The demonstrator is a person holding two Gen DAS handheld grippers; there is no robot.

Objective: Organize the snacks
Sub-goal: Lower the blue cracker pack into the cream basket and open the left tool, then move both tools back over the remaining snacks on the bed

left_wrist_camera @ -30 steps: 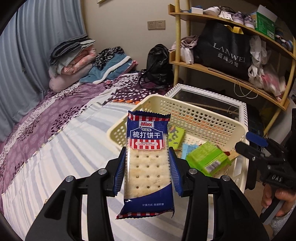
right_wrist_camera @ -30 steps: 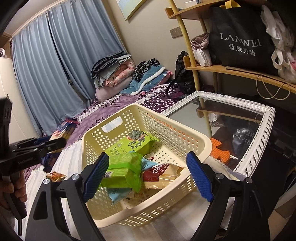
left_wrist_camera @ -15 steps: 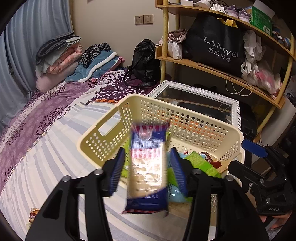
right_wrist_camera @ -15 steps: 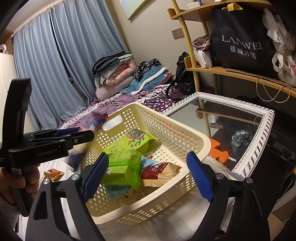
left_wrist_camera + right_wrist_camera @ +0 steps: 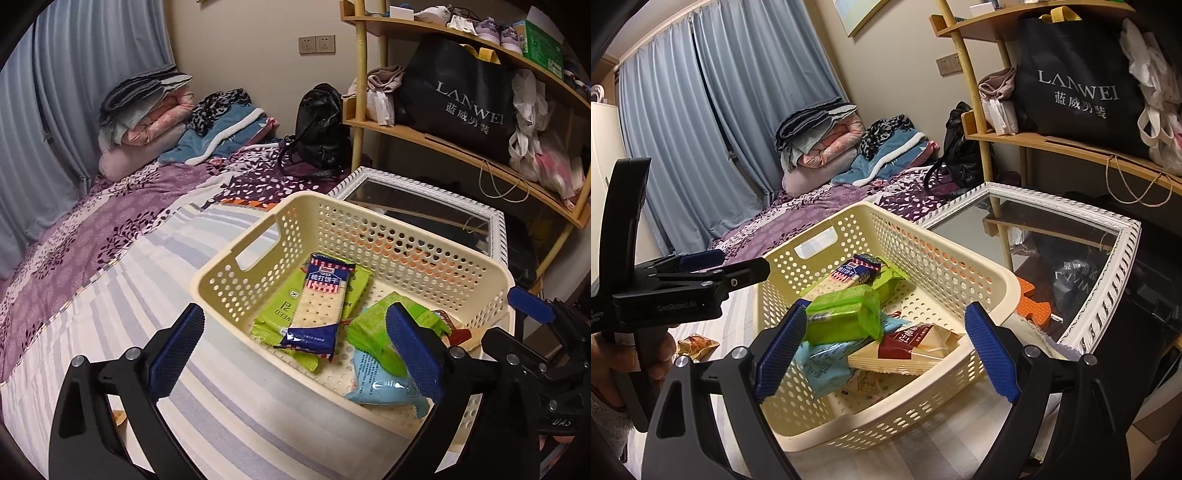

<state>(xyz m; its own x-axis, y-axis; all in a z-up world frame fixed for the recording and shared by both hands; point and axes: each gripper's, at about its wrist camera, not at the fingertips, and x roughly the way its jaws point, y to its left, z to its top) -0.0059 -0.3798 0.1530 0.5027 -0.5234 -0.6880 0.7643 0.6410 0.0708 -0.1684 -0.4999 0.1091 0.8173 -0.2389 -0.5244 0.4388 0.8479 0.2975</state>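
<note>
Cracker pack (image 5: 322, 306) in basket (image 5: 236, 280); left tongs (image 5: 295, 350) open.

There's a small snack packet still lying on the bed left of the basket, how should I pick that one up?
Take the small orange packet across its short width, coming straight down from above with the left gripper, which is nearer and open. It lies flat and crumpled on the striped bedspread, clear of the basket, so a top-down pinch at its raised middle looks safest.
</note>
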